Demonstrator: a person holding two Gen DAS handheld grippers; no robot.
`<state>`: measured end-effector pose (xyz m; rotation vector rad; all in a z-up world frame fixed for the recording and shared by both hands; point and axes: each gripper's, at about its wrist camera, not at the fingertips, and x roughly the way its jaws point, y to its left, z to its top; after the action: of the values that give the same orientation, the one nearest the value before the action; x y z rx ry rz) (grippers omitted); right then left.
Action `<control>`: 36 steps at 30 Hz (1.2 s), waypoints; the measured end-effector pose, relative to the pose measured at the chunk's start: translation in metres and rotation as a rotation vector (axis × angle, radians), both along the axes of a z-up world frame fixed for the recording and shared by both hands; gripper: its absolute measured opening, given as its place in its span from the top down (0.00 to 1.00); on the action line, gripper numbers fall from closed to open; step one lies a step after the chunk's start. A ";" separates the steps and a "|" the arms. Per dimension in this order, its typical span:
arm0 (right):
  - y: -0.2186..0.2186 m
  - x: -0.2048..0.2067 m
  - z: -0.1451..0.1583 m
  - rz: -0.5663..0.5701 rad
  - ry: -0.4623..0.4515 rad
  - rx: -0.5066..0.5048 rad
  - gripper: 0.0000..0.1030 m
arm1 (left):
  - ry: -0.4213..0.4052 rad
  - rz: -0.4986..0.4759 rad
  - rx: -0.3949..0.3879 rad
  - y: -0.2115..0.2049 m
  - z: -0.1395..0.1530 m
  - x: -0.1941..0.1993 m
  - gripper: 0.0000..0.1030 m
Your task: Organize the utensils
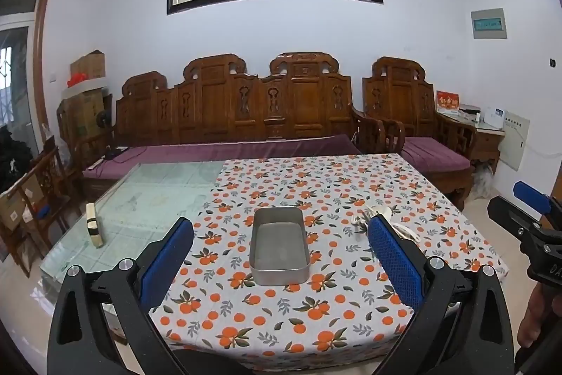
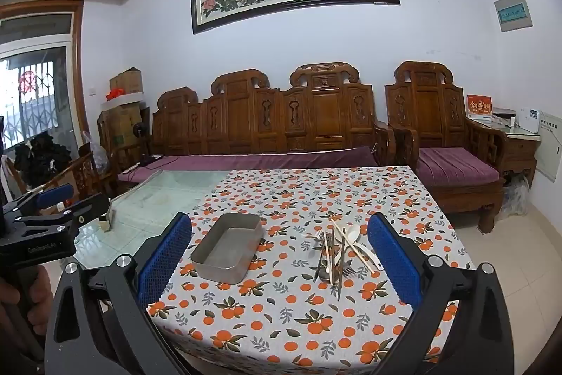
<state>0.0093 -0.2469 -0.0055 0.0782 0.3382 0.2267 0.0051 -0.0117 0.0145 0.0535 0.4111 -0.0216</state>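
An empty grey metal tray [image 1: 280, 245] sits on the orange-print tablecloth [image 1: 316, 185]; it also shows in the right wrist view [image 2: 228, 246]. A pile of utensils [image 2: 342, 248], with white spoons, chopsticks and metal forks, lies to the tray's right; in the left wrist view only its white parts [image 1: 376, 217] show behind my finger. My left gripper [image 1: 281, 262] is open and empty, held in front of the tray. My right gripper [image 2: 281, 262] is open and empty, above the table's near edge between the tray and the pile.
The table's left part is bare glass [image 1: 158, 195] with a small yellowish block [image 1: 94, 224] on it. A carved wooden sofa [image 1: 239, 108] and armchair [image 1: 418, 115] stand behind the table. The other gripper shows at the far right [image 1: 534, 227] and at the far left [image 2: 42, 227].
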 end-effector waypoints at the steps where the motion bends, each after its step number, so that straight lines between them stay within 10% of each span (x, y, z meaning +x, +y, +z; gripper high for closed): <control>1: 0.000 0.000 0.000 0.000 0.000 0.000 0.02 | -0.001 0.000 0.000 -0.002 0.001 -0.001 0.06; 36: 0.000 0.000 0.000 0.000 -0.005 -0.001 0.02 | -0.019 -0.003 0.000 0.003 0.003 -0.011 0.06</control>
<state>0.0091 -0.2465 -0.0052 0.0761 0.3331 0.2264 -0.0055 -0.0086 0.0180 0.0538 0.3921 -0.0239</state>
